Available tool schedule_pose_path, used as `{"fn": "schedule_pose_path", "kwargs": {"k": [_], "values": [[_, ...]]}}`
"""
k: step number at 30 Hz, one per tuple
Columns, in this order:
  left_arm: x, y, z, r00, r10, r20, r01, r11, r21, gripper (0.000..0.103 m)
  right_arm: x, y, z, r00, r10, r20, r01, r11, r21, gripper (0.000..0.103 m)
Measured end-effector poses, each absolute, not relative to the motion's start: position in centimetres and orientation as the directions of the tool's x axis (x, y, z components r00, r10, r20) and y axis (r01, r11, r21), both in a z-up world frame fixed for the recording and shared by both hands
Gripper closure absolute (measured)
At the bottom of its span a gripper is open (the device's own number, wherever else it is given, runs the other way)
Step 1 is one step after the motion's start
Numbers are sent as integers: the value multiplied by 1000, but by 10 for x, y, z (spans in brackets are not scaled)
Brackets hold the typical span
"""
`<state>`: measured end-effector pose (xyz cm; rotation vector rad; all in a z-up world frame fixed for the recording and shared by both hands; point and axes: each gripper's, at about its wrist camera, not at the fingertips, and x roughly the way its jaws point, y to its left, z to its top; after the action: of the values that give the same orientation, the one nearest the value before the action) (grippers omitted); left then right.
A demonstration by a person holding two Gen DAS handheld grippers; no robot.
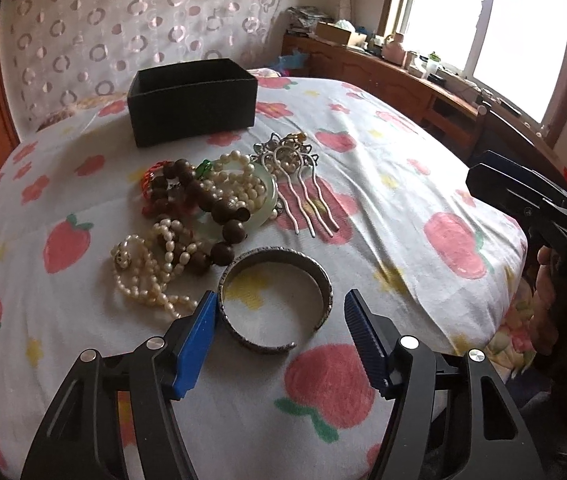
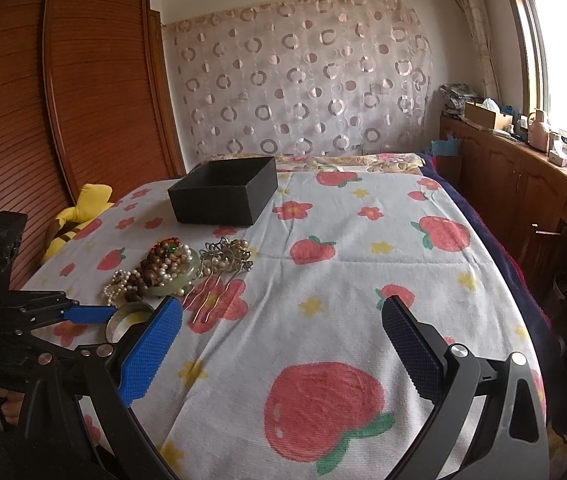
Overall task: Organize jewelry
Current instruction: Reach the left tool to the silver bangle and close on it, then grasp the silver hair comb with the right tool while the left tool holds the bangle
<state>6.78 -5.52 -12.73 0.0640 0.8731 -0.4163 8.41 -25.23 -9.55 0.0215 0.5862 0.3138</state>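
A silver cuff bangle [image 1: 275, 300] lies on the strawberry-print bedspread [image 1: 403, 200]. My left gripper [image 1: 281, 304] is open, its blue fingers on either side of the bangle. Behind it lies a pile: pearl strands [image 1: 151, 268], brown wooden beads [image 1: 203, 200], a jade bangle [image 1: 267, 196] and a silver hair comb [image 1: 299, 184]. An open black box [image 1: 193, 100] stands farther back. My right gripper [image 2: 283, 332] is open and empty over the bedspread, right of the pile [image 2: 163, 268]. The bangle [image 2: 127, 320] and box [image 2: 223, 194] also show in the right wrist view.
A patterned curtain [image 2: 303, 80] hangs behind the bed. A wooden wardrobe [image 2: 63, 100] stands left, a wooden sideboard [image 2: 523, 176] with clutter under the window right. A yellow plush toy [image 2: 79, 216] lies at the bed's left edge.
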Motion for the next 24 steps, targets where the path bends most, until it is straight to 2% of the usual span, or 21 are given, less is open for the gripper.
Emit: {"fn": "schedule_pose_path", "kwargs": {"k": [5, 6, 7, 13, 16, 17, 19, 22, 24], "values": [[74, -61, -129, 587, -294, -754, 385, 921, -59, 41, 87, -251, -98, 782, 290, -551, -285, 953, 98, 2], [74, -62, -129, 592, -291, -751, 388, 920, -50, 45, 88, -251, -98, 781, 290, -553, -286, 953, 97, 2], [74, -62, -129, 596, -289, -749, 391, 919, -44, 46, 89, -250, -98, 778, 290, -557, -288, 953, 94, 2], [66, -48, -122, 615, -326, -718, 382, 920, -91, 46, 99, -243, -98, 769, 297, -565, -313, 947, 72, 2], [62, -37, -113, 636, -336, -694, 368, 923, -110, 46, 112, -235, -97, 743, 349, -570, -361, 928, 97, 3], [60, -34, -111, 642, -338, -688, 365, 924, -114, 46, 117, -233, -97, 731, 364, -577, -376, 921, 104, 5], [59, -27, -107, 656, -341, -674, 355, 927, -123, 46, 130, -226, -98, 697, 390, -602, -409, 905, 112, 25], [59, -20, -106, 666, -338, -665, 341, 931, -131, 46, 153, -217, -103, 657, 398, -640, -430, 895, 116, 40], [59, -17, -107, 670, -335, -662, 332, 933, -136, 46, 166, -213, -108, 625, 410, -664, -445, 886, 128, 42]]}}
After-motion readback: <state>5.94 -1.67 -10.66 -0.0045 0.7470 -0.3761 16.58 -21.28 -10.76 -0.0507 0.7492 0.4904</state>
